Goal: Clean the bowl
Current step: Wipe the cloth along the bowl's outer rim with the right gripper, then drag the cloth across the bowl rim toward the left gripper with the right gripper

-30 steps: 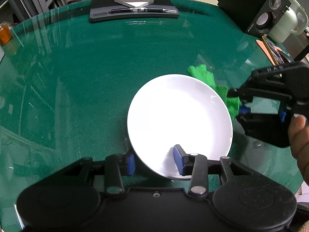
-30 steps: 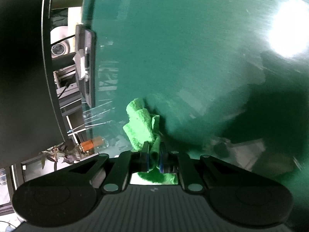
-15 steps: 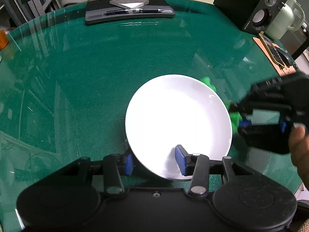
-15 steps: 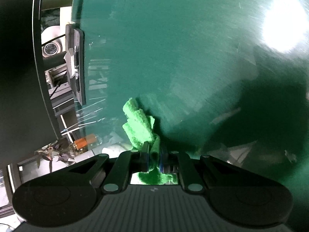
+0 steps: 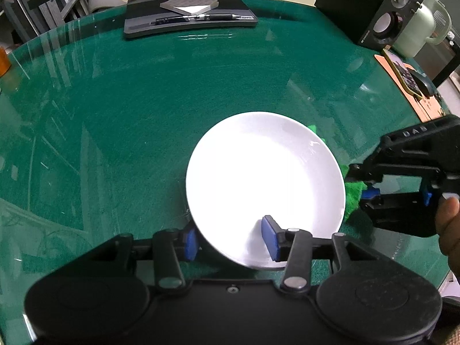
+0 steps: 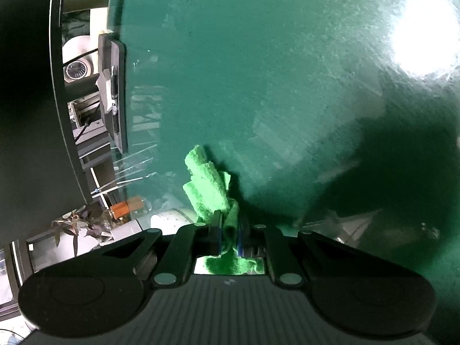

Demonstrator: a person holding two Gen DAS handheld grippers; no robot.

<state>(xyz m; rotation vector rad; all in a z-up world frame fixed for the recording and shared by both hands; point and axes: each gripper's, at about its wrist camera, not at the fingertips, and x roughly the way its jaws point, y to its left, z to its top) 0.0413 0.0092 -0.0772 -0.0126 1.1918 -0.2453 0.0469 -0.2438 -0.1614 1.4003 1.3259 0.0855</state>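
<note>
A white bowl (image 5: 264, 184) is tilted above the green glass table (image 5: 143, 109). My left gripper (image 5: 230, 241) is shut on the bowl's near rim, one blue pad inside and one outside. My right gripper (image 5: 365, 184) sits just right of the bowl, shut on a green cloth (image 5: 352, 192) that is mostly hidden behind the rim. In the right wrist view the right gripper (image 6: 230, 231) clamps the green cloth (image 6: 207, 184), which sticks out ahead over the table.
A black monitor stand (image 5: 189, 20) with a pen and a grey notepad is at the table's far edge. A black speaker (image 5: 388, 20) and a pale green kettle (image 5: 419, 28) stand far right, with a phone (image 5: 402, 72) on an orange mat.
My right gripper with the cloth has moved nearer and lower along the bowl's right side, so less cloth shows beyond the rim. The left gripper holds the bowl much as before.
</note>
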